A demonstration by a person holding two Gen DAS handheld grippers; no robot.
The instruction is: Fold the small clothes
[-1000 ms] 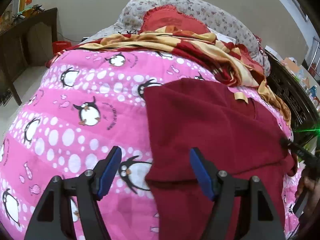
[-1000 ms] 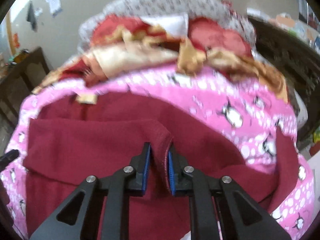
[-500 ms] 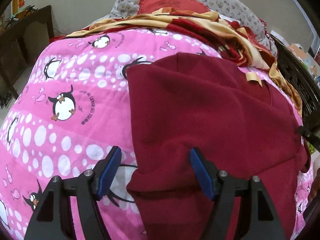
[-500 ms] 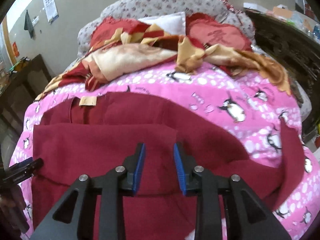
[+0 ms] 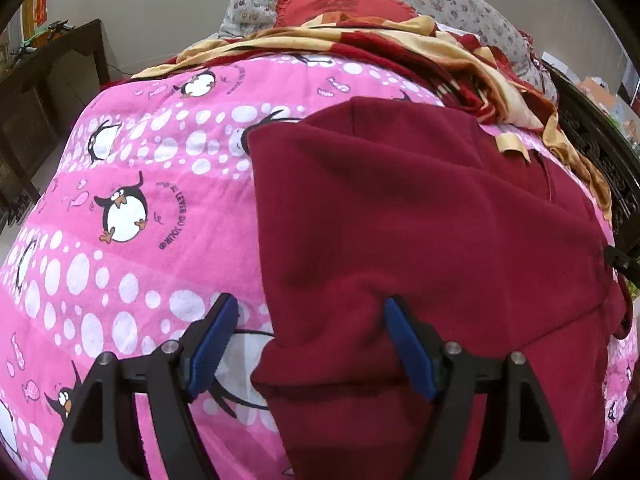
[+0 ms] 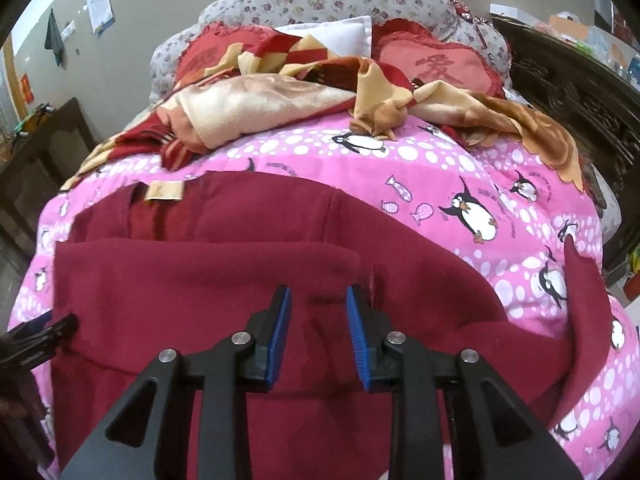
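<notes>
A dark red fleece garment [image 5: 420,220] lies on a pink penguin-print bedspread [image 5: 132,208], with one side folded over its body. It also shows in the right wrist view [image 6: 208,280], with a tan neck label [image 6: 165,191] at its far end. My left gripper [image 5: 310,336] is wide open and empty, straddling the folded flap's near left corner. My right gripper [image 6: 318,312] is open and empty, just above the folded flap's edge. One red sleeve [image 6: 588,300] trails off to the right.
A crumpled red and cream blanket [image 6: 280,92] and red heart cushions [image 6: 436,64] lie at the head of the bed. A dark carved wooden bedframe [image 6: 580,92] runs along the right. A dark wooden cabinet [image 5: 48,92] stands at the left.
My right gripper was shut on the flap's edge; it has opened and let go, leaving the flap flat. My left gripper has moved forward over the flap's corner.
</notes>
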